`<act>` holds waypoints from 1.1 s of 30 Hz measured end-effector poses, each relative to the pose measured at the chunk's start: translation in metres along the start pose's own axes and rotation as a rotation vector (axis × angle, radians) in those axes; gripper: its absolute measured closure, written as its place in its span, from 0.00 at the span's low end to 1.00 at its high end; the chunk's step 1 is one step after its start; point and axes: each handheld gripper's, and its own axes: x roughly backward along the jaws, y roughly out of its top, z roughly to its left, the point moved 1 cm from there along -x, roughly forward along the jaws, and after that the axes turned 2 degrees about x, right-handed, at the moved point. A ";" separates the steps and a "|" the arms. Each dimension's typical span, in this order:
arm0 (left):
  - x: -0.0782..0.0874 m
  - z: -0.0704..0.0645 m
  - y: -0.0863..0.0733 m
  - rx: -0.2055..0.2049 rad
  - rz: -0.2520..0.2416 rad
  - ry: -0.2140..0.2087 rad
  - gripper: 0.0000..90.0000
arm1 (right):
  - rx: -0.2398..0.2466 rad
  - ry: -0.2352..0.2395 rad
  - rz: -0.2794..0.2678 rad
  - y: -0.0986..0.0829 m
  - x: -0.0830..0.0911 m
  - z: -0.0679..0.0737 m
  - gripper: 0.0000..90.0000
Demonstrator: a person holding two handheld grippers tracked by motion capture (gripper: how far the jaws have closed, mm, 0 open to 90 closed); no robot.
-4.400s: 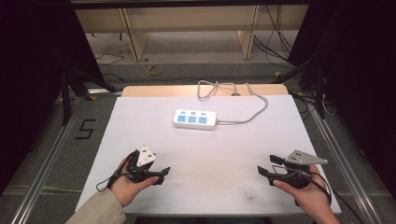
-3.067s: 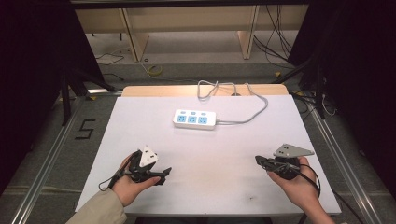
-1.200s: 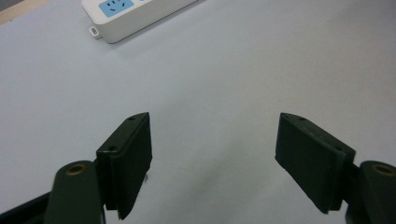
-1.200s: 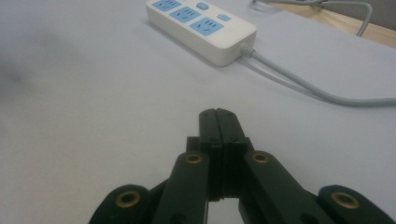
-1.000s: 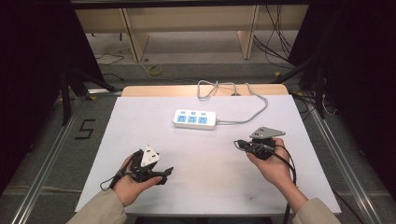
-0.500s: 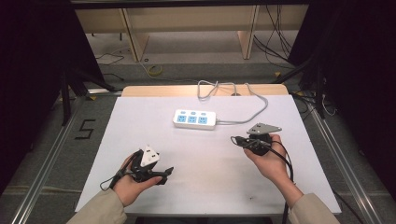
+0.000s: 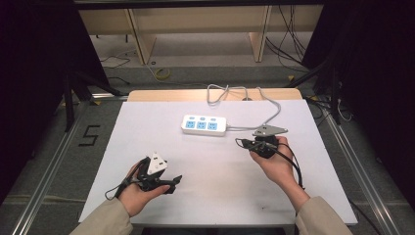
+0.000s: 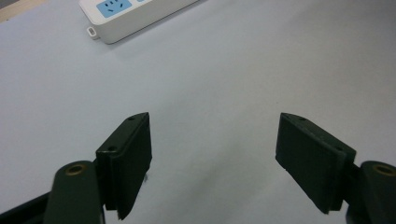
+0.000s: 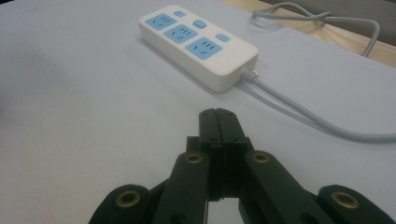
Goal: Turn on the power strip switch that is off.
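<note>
We lose most of the power strip [image 8: 135, 16] past the top edge of the left gripper view — its cable [image 9: 322, 116] runs off the right gripper view's right edge.

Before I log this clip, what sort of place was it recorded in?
Probably a lab or recording workspace rather than a home: a white-topped table carrying a white power strip, bare wooden shelving frames behind it, loose cables on the floor, and a "5" marked on the floor.

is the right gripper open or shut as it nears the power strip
Shut. The right gripper has its two black jaws pressed flat together with nothing between, short of the power strip.
</note>
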 end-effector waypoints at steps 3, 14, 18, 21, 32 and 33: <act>0.000 0.000 0.000 0.002 0.000 -0.001 0.30 | 0.001 -0.003 -0.004 0.003 -0.003 -0.001 1.00; 0.000 0.000 0.000 0.008 0.000 -0.004 0.30 | -0.001 -0.002 -0.001 0.012 -0.017 0.002 1.00; 0.000 0.000 0.000 0.009 -0.002 -0.004 0.30 | 0.001 -0.005 -0.001 0.016 -0.023 0.003 1.00; -0.001 -0.001 0.000 0.010 -0.001 -0.005 0.30 | 0.004 -0.010 0.002 0.017 -0.025 0.003 1.00; -0.001 -0.001 0.000 0.015 -0.001 -0.006 0.30 | 0.002 -0.018 0.012 0.026 -0.043 0.002 1.00; -0.001 -0.001 0.000 0.015 -0.002 -0.005 0.30 | 0.005 -0.017 0.018 0.028 -0.047 0.002 1.00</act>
